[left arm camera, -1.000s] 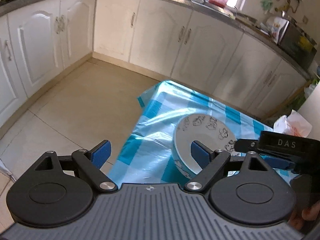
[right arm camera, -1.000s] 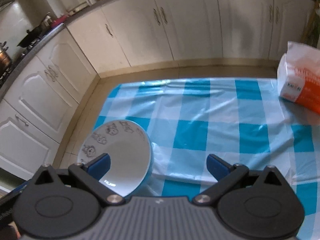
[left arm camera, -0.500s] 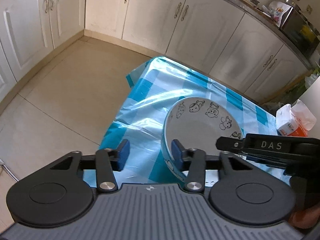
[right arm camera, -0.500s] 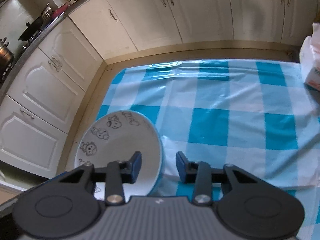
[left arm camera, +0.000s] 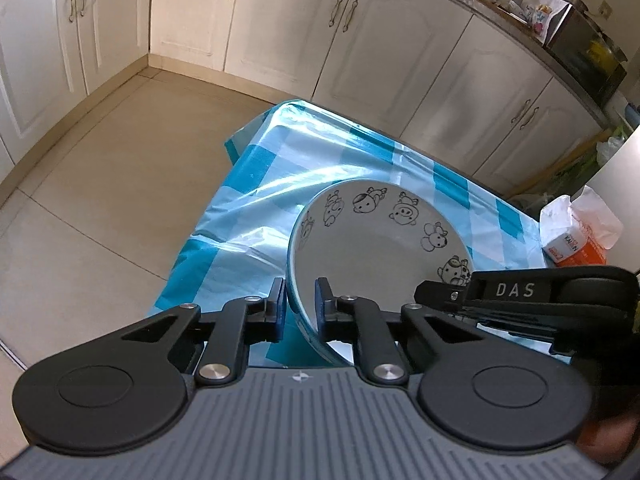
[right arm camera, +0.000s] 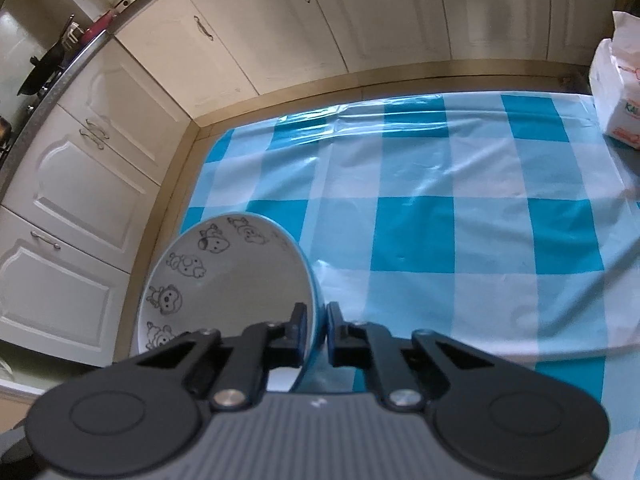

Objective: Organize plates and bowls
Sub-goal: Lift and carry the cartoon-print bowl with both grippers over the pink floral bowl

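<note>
Your left gripper (left arm camera: 300, 306) is closing its jaws on the left rim of the bowl (left arm camera: 372, 248), one pad outside the wall and one inside, with the rim between them. Your right gripper (right arm camera: 318, 330) has its jaws clamped tight on the opposite rim of the same bowl (right arm camera: 236, 280), the thin wall pinched between the pads. The bowl is white inside with a ring of cartoon animals and blue outside; it sits near the corner of the table, on the blue and white checked tablecloth (right arm camera: 440, 208). A white and orange tissue pack (left arm camera: 580, 228) lies well apart from the bowl at the table's far side. White cabinets (right arm camera: 100, 168) line the walls beyond the tiled floor (left arm camera: 100, 200).
</note>
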`<state>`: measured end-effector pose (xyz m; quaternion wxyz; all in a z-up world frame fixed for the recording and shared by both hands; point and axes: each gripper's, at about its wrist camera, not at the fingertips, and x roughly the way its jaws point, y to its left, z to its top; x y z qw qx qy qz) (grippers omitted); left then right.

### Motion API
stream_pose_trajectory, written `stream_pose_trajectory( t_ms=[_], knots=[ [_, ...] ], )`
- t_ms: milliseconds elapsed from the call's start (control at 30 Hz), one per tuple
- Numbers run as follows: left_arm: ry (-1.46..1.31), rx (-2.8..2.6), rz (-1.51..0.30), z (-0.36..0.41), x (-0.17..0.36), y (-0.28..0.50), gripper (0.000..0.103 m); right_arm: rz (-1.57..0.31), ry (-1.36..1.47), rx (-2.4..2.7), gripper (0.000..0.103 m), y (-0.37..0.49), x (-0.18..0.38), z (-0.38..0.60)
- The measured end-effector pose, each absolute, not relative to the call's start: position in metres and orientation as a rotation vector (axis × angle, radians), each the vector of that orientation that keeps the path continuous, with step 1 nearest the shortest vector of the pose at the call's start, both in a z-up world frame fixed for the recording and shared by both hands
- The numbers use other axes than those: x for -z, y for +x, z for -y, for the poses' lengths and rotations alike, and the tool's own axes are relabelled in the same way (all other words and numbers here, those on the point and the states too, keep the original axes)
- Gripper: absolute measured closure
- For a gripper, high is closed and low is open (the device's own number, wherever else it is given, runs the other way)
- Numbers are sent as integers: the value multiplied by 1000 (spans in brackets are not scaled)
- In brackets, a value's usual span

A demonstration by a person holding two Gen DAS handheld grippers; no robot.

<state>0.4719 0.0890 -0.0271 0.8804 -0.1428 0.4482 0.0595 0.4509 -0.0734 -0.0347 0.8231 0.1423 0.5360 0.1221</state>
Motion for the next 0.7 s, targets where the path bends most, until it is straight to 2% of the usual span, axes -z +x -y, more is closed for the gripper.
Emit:
stream_pose_trajectory(
  t_ms=[333,700],
  knots=[
    [-314,-121,-919,-83,23,464,94,-1113,317,-247,96,434,22,77],
    [-353,-91,-861,-66,-9,434,97,-1066,304,-264,96,400,-8,94]
  ],
)
